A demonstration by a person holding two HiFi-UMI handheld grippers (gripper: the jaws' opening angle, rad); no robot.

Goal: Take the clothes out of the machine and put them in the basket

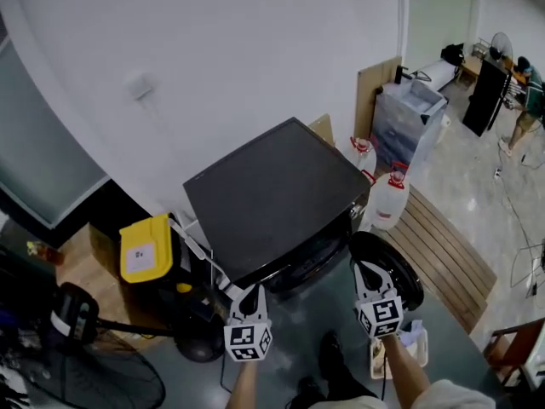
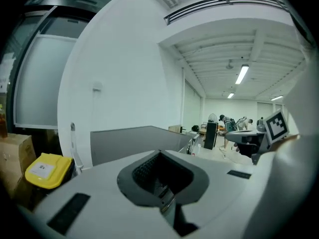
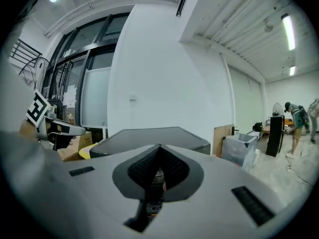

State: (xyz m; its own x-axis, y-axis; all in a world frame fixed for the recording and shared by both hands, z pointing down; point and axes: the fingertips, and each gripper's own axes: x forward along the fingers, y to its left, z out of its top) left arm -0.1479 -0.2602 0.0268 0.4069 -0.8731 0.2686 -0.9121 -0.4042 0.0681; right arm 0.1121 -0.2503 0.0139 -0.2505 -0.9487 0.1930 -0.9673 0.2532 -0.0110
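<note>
The washing machine (image 1: 277, 196) is a dark box with a flat grey lid, and its round door (image 1: 390, 268) hangs open at the front right. Both grippers are raised in front of it with nothing between their jaws. My left gripper (image 1: 250, 296) is shut before the machine's front left. My right gripper (image 1: 367, 273) is shut over the open door. The left gripper view shows the shut jaws of the left gripper (image 2: 158, 154) level with the lid (image 2: 133, 139). In the right gripper view the right gripper (image 3: 159, 147) is the same. A pale basket (image 1: 400, 345) holding light cloth sits on the floor by my right forearm.
A yellow box (image 1: 146, 247) stands left of the machine, with a floor fan (image 1: 81, 373) nearer me. Two white jugs (image 1: 388, 201), a clear storage bin (image 1: 409, 112) and a slatted wooden platform (image 1: 443, 247) lie to the right. People stand far back right (image 1: 528, 100).
</note>
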